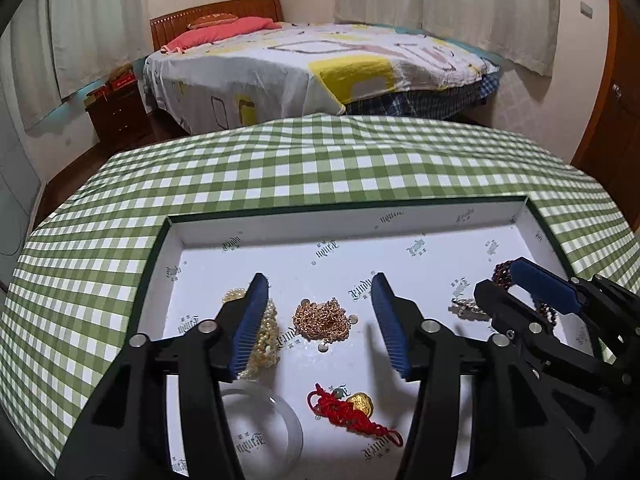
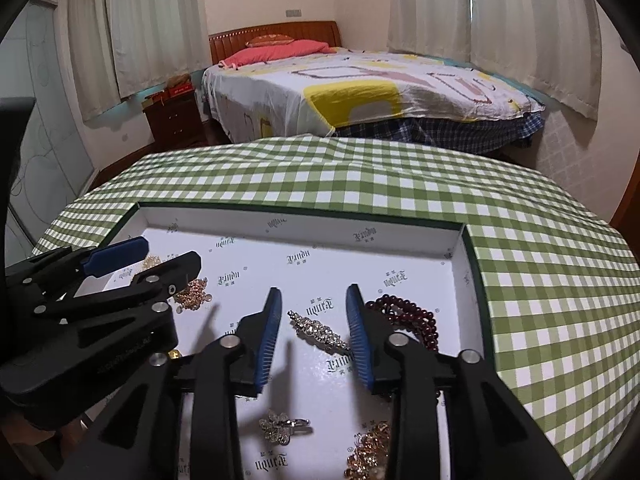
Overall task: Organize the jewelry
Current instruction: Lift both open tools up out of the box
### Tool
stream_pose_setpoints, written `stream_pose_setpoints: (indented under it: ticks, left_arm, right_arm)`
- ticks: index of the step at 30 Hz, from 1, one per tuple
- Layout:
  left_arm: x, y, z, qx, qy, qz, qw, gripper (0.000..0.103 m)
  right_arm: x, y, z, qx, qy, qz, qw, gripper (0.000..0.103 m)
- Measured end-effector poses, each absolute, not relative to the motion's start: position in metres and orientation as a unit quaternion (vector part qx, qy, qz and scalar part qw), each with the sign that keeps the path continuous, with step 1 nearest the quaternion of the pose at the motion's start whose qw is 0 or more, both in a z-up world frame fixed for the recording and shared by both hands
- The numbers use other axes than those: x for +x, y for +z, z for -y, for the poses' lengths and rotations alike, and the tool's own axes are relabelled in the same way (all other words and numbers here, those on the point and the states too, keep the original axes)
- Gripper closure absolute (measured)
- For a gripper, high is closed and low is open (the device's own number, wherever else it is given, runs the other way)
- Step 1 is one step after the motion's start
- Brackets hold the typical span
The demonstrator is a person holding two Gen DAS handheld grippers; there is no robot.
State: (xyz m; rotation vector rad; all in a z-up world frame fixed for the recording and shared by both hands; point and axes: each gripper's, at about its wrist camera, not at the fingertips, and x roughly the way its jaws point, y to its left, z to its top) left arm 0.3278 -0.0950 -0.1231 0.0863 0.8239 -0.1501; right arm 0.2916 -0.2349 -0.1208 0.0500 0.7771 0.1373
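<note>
Shallow white printed cardboard tray [image 1: 280, 227] sits on the green-checked tabletop [image 1: 304, 160]. Left hand-held gripper [image 1: 320, 316] is open over the tangled gold chain [image 1: 320, 319], mid-tray, pearl strand [image 1: 266, 332] at its left finger. Right hand-held gripper [image 2: 314, 326] is open around the rhinestone bar clip [image 2: 318, 330], dark red bead bracelet [image 2: 412, 316] near the tray's right wall.

Light: we see soft, even indoor light, dimmer at the curtains [image 1: 480, 8] in the upper frame.
Shadows: faint finger shadows fall on the white tray floor [image 1: 320, 276].
Distortion: fisheye bends the gingham tablecloth [image 2: 540, 240]; corners go black.
Focus: sharp throughout.
</note>
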Motion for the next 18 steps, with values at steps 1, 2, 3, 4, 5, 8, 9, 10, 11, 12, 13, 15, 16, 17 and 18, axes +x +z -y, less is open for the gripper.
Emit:
stream_pose_setpoints:
  ticks: [1,2,3,4,5,8,9,10,11,12,13,15,16,17,18]
  left_arm:
    - [0.325,-0.12,0.093,0.038,-0.073,-0.395,0.915,0.044]
    - [0.322,-0.116,0.092,0.034,-0.072,-0.39,0.917,0.042]
    - [0.319,-0.113,0.09,0.031,-0.071,-0.386,0.919,0.042]
    - [0.317,-0.11,0.089,0.03,-0.071,-0.382,0.921,0.041]
    - [0.312,-0.106,0.088,0.027,-0.071,-0.376,0.924,0.039]
    - [0.301,-0.096,0.084,0.027,-0.067,-0.359,0.931,0.035]
    - [0.298,-0.093,0.082,0.026,-0.066,-0.355,0.932,0.035]
    - [0.293,-0.089,0.081,0.025,-0.066,-0.351,0.934,0.035]
    - [0.289,-0.087,0.079,0.023,-0.066,-0.348,0.935,0.034]
    - [0.285,-0.084,0.078,0.022,-0.066,-0.345,0.936,0.034]
    - [0.279,-0.081,0.076,0.02,-0.064,-0.34,0.938,0.033]
    - [0.27,-0.078,0.071,0.018,-0.06,-0.334,0.941,0.032]
    - [0.266,-0.076,0.069,0.017,-0.058,-0.33,0.942,0.031]
    - [0.26,-0.074,0.066,0.014,-0.056,-0.326,0.944,0.03]
    - [0.253,-0.072,0.062,0.01,-0.053,-0.323,0.945,0.03]
  right_arm:
    - [0.291,-0.119,0.235,0.024,0.066,-0.376,0.924,0.065]
    - [0.287,-0.116,0.235,0.023,0.064,-0.372,0.926,0.064]
    - [0.285,-0.115,0.235,0.023,0.063,-0.369,0.927,0.064]
    - [0.282,-0.112,0.235,0.024,0.063,-0.365,0.929,0.062]
    - [0.279,-0.11,0.235,0.024,0.063,-0.361,0.93,0.061]
    - [0.271,-0.102,0.233,0.023,0.061,-0.351,0.934,0.059]
    - [0.268,-0.099,0.233,0.022,0.061,-0.347,0.936,0.059]
    - [0.265,-0.097,0.233,0.021,0.06,-0.344,0.937,0.057]
    - [0.26,-0.094,0.233,0.021,0.058,-0.34,0.938,0.055]
    - [0.258,-0.092,0.233,0.021,0.058,-0.338,0.939,0.054]
    - [0.254,-0.09,0.233,0.021,0.057,-0.335,0.94,0.053]
    - [0.246,-0.087,0.233,0.021,0.056,-0.331,0.942,0.052]
    - [0.242,-0.085,0.233,0.021,0.055,-0.329,0.942,0.052]
    - [0.238,-0.084,0.232,0.022,0.055,-0.328,0.943,0.052]
    - [0.234,-0.083,0.232,0.023,0.055,-0.327,0.943,0.052]
